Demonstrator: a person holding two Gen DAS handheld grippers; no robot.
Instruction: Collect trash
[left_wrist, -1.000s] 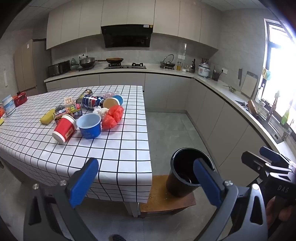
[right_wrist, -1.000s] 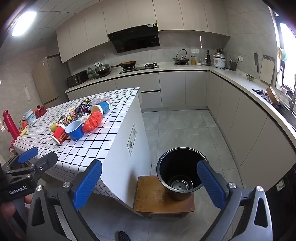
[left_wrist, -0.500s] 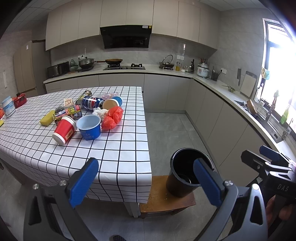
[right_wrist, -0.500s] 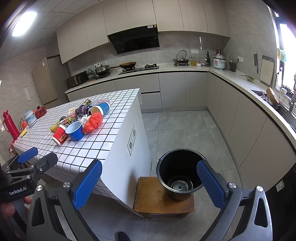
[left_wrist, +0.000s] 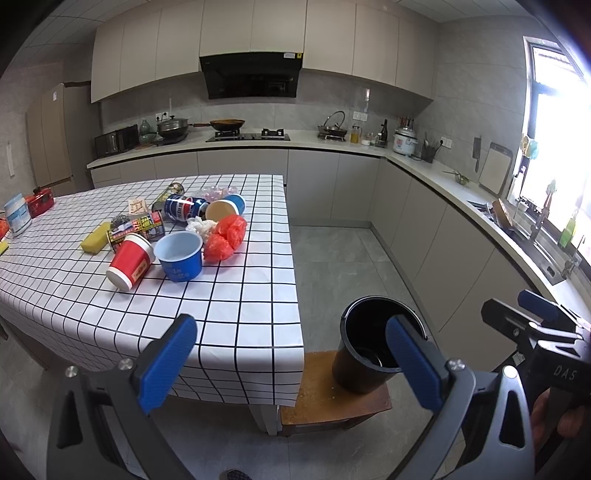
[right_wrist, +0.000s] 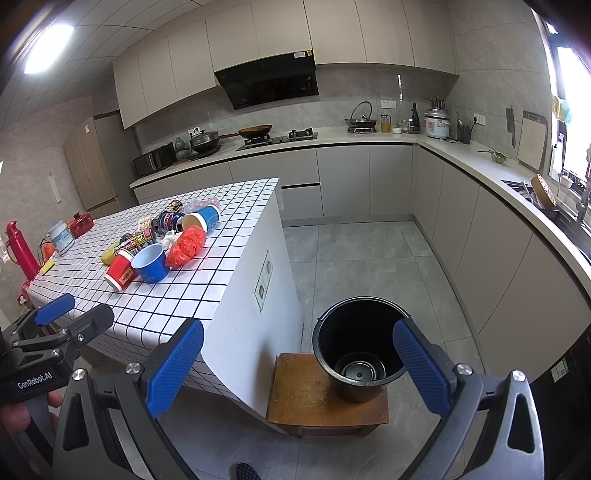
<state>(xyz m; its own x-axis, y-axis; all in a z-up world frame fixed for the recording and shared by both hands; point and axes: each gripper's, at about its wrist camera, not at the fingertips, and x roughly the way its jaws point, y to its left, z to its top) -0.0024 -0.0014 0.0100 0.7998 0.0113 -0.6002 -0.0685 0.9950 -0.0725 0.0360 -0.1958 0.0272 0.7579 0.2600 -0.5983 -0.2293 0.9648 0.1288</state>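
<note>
- Both tools are held wide apart and empty: the left gripper (left_wrist: 291, 354) hangs over the near edge of the table, and the right gripper (right_wrist: 299, 365) hangs above the floor, its blue pads framing the table's corner and the bin.
- Kitchen counter (left_wrist: 332, 146) runs along the far wall and down the right side, with a range hood (left_wrist: 251, 75) above the hob.
- Table (left_wrist: 229, 295) under a white black-grid cloth fills the left half of both views; all the trash lies in one cluster towards its far right part.
- Low wooden stool (right_wrist: 306, 398) stands on the floor just right of the table's near corner.
- Black bin (right_wrist: 360, 354) stands upright on the stool's right part, open at the top; something round lies at its bottom, too dark to identify.
- Red plastic bag (left_wrist: 227, 236) lies crumpled at the right of the cluster.
- Blue cup (left_wrist: 180, 255) stands upright, mouth up, just left of the bag.
- Red paper cup (left_wrist: 130, 261) lies tilted on its side, touching the blue cup's left.
- Second blue cup (left_wrist: 226, 208) lies on its side at the far end, mouth towards the camera.
- Blue can (left_wrist: 183, 209) lies on its side beside it.
- Yellow sponge (left_wrist: 95, 242) lies at the cluster's left edge.
- White crumpled tissue (left_wrist: 201, 225) sits between the bag and the can.
</note>
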